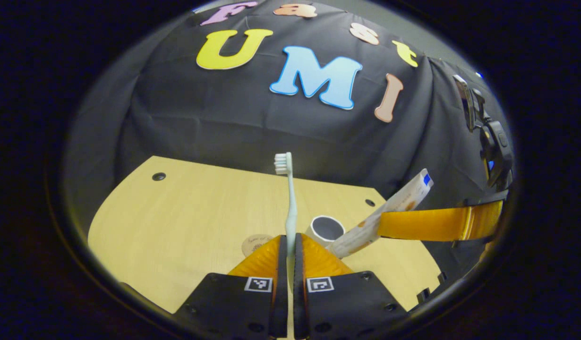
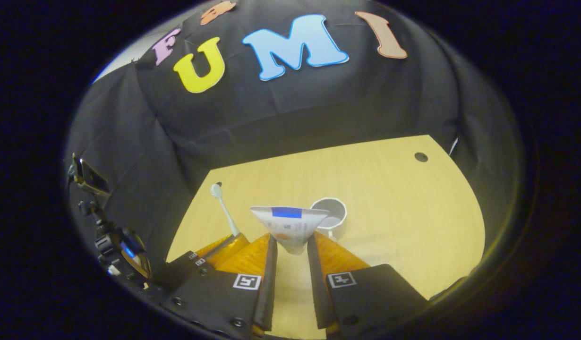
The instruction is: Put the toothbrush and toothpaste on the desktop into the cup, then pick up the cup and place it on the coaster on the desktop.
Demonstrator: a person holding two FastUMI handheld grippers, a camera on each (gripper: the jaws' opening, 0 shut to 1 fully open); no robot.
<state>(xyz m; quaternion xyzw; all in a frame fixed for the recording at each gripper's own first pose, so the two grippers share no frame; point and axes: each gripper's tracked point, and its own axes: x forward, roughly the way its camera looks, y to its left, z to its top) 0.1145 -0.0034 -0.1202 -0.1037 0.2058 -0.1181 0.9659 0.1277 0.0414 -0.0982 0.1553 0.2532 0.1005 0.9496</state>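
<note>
My left gripper (image 1: 288, 241) is shut on a pale toothbrush (image 1: 289, 198) that stands upright, bristles on top, above the wooden desktop (image 1: 177, 222). Just right of it stands the white cup (image 1: 326, 229) with a dark inside. My right gripper (image 2: 290, 243) is shut on the white toothpaste tube (image 2: 290, 226), flat end toward the camera; the cup (image 2: 332, 211) sits just beyond it to the right. In the left gripper view the tube (image 1: 389, 210) slants above the cup, held by the right gripper (image 1: 380, 226). The toothbrush (image 2: 223, 208) and left gripper (image 2: 236, 238) appear at the left of the right gripper view. A round coaster (image 1: 255, 244) lies left of the cup.
Small dark holes (image 1: 158, 176) mark the desktop's corners. The black cloth wall (image 1: 271, 127) rises right behind the far edge. The other gripper's body (image 1: 491, 141) hangs at the right, and open wood spreads to the left (image 1: 144, 236).
</note>
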